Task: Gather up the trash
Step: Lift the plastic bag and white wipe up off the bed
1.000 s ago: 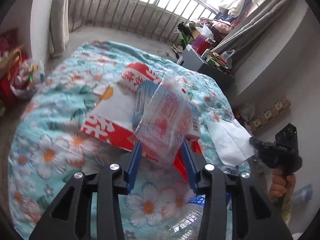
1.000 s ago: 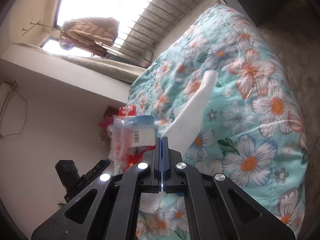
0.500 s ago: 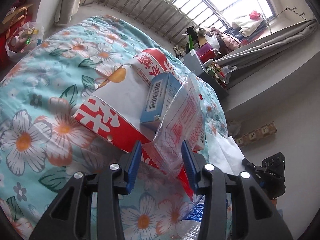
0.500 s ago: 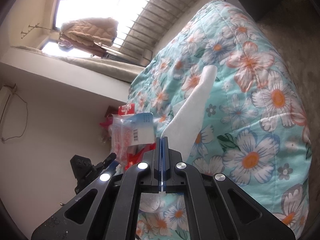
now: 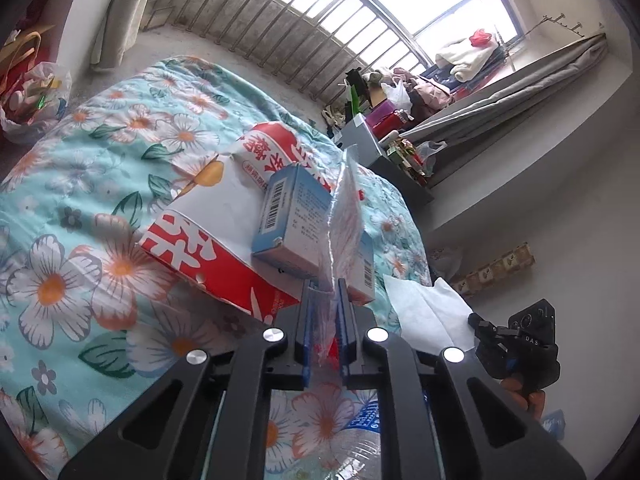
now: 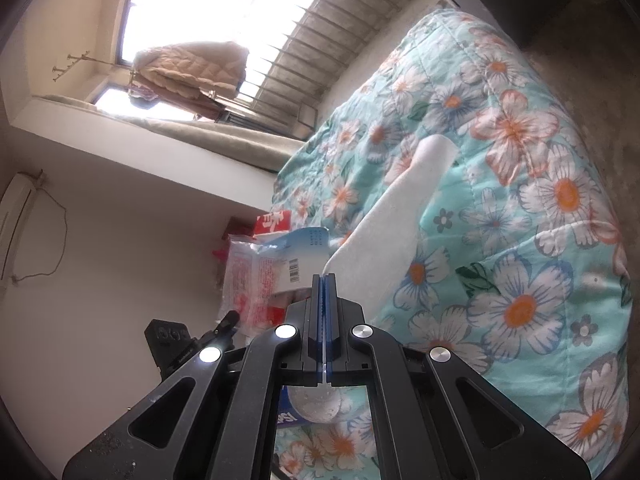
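Note:
A clear plastic wrapper with red print [image 5: 346,216] stands on edge between the pads of my left gripper [image 5: 325,286], whose jaws are closing and press on it. Behind it a blue and white box [image 5: 288,216] lies on a flattened red and white carton [image 5: 208,240] on the floral quilt [image 5: 80,208]. My right gripper [image 6: 324,278] is shut on the near corner of a white tissue [image 6: 392,220] spread over the quilt. In the left wrist view the right gripper [image 5: 476,320] sits at the tissue's [image 5: 424,312] edge. A clear plastic bottle [image 5: 360,428] lies under both grippers.
A plastic bag of clutter [image 5: 28,108] sits on the floor left of the bed. A grey cabinet [image 5: 360,136] piled with items stands past the bed's far end, under the barred window [image 5: 320,12]. The wall runs along the right side.
My left gripper's jaws have closed from wide apart onto the plastic wrapper, pinching it flat and upright. The left view has tilted. The right gripper stays shut on the tissue.

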Available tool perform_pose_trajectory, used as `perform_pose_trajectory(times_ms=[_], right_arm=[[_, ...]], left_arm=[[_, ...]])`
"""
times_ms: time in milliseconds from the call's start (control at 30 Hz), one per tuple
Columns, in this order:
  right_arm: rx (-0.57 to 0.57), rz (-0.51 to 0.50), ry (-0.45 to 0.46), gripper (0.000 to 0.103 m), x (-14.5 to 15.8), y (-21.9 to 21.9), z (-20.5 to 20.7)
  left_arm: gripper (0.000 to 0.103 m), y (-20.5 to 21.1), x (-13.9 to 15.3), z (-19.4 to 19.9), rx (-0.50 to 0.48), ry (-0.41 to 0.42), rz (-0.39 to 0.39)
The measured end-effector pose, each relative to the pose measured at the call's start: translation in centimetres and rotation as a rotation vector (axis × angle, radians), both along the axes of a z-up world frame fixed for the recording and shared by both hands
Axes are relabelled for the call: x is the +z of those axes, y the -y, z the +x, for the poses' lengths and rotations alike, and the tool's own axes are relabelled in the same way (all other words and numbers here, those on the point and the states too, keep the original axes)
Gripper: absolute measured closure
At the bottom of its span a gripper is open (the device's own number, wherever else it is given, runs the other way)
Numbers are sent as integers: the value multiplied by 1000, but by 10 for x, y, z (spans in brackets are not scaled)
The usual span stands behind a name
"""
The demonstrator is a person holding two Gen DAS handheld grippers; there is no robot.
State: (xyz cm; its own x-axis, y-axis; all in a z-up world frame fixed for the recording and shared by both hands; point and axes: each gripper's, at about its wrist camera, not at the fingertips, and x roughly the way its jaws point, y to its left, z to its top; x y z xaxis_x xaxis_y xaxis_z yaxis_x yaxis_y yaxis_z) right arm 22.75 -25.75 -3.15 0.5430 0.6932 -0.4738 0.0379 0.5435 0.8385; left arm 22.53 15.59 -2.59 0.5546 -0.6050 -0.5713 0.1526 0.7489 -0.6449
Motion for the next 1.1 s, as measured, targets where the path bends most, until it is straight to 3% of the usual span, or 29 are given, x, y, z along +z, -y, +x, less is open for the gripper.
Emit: perform_pose_trajectory(times_ms=[567, 1100], right_arm=[[-105, 80, 148, 103, 36, 23, -29], [-180, 133, 241, 103, 48, 67, -73]], left_arm=[[95, 8, 78, -36, -76, 256, -48], [95, 91, 111, -60, -239, 358, 42]])
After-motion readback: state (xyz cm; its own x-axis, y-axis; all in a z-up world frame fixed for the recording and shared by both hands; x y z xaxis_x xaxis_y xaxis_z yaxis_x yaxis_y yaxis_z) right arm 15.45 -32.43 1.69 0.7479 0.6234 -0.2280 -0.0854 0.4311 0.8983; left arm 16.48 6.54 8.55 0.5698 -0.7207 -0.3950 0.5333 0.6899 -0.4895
